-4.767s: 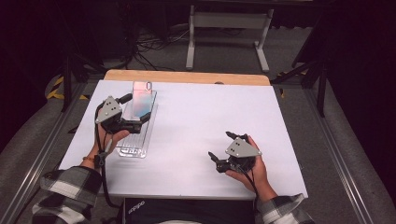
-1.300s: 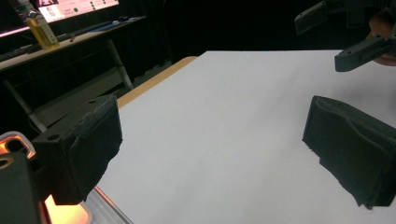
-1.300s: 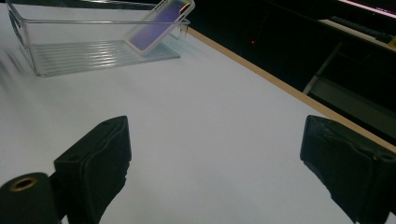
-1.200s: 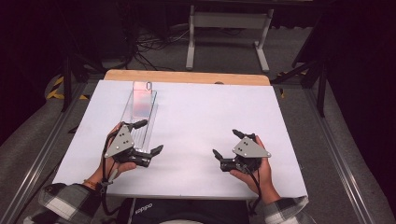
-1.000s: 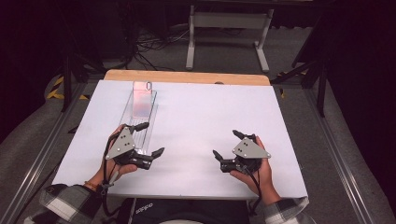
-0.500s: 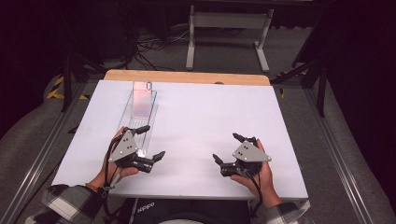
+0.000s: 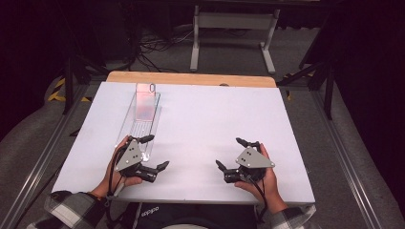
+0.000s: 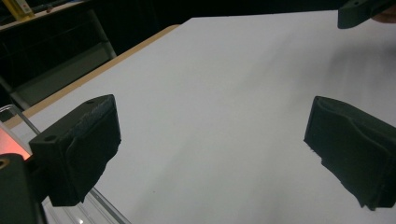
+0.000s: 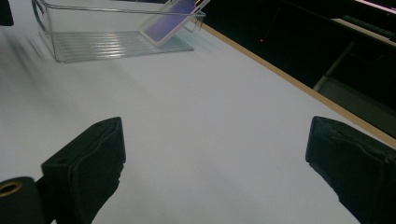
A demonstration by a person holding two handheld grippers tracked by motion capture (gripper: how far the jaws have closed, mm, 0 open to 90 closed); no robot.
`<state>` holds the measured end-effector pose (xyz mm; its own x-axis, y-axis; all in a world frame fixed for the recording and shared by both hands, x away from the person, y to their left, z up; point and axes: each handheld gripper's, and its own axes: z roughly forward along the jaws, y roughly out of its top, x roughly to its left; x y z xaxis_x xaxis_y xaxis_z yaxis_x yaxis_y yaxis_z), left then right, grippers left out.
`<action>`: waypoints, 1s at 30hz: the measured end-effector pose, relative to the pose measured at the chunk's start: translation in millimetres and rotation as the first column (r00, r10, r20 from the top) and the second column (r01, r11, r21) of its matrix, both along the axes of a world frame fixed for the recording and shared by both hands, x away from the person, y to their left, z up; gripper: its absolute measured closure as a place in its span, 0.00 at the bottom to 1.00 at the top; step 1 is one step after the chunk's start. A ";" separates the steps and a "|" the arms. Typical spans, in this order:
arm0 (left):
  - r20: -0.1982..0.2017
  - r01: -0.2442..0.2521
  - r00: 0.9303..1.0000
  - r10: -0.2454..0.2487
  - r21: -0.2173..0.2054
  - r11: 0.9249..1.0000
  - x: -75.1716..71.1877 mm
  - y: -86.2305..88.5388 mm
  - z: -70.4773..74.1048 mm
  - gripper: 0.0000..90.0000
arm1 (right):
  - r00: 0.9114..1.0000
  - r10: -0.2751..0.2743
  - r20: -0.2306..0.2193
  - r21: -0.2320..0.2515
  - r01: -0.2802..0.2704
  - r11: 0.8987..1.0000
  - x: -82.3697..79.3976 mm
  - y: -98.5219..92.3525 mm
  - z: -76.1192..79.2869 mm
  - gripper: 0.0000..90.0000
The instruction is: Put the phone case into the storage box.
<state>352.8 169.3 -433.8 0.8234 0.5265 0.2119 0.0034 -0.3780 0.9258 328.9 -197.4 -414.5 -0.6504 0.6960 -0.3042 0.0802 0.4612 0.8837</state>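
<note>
Phone case: pinkish phone case (image 7: 145, 104) leaned tilted at the far end of the clear tray (image 7: 128, 125), top edge propped on the tray's far wall, lower end on the ribbed floor; in the right gripper view it read purple-white (image 9: 175, 15).
Left hand-held gripper: left hand-held gripper (image 7: 152, 152) sat at the near left of the desk (image 7: 215, 119), jaws spread wide, nothing between them; the far jaw was just beside the tray's near end, and the left gripper view showed only bare desk between the pads (image 8: 79, 149).
Right hand-held gripper: right hand-held gripper (image 7: 232, 153) rested near the front edge, well apart from the tray, jaws wide and empty.
Change, left: some seconds earlier the left hand-held gripper was up at the far end of the tray on the case; it had since drawn back toward the person, over the last second only a little closer to the front edge.
Change, case: earlier under the gripper, now free and leaning in the tray, untouched.
Change, right: barely shifted across the frames.
Tray: clear tray lay lengthwise along the left side of the desk, reaching from the near left jaw to the far edge.
Meaning: placing looked done; case was in the tray, let go, both hands back at rest.
Risk: case was only propped, so a bump could slide it flat.
</note>
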 end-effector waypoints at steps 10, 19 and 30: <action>-0.046 -0.006 0.999 0.006 -0.011 1.000 -1.8 2.3 -7.7 0.05 | 1.000 -0.005 0.013 -0.002 0.005 1.000 -0.1 -3.5 0.6 0.06; -0.045 -0.011 0.999 0.010 -0.025 1.000 -2.9 3.1 -6.6 0.05 | 1.000 0.001 0.013 -0.007 -0.001 1.000 0.1 -2.7 -0.5 0.06; -0.031 -0.001 1.000 0.000 -0.026 1.000 -5.8 5.3 -3.7 0.06 | 1.000 -0.007 0.015 -0.015 0.007 1.000 -0.2 -1.6 0.7 0.06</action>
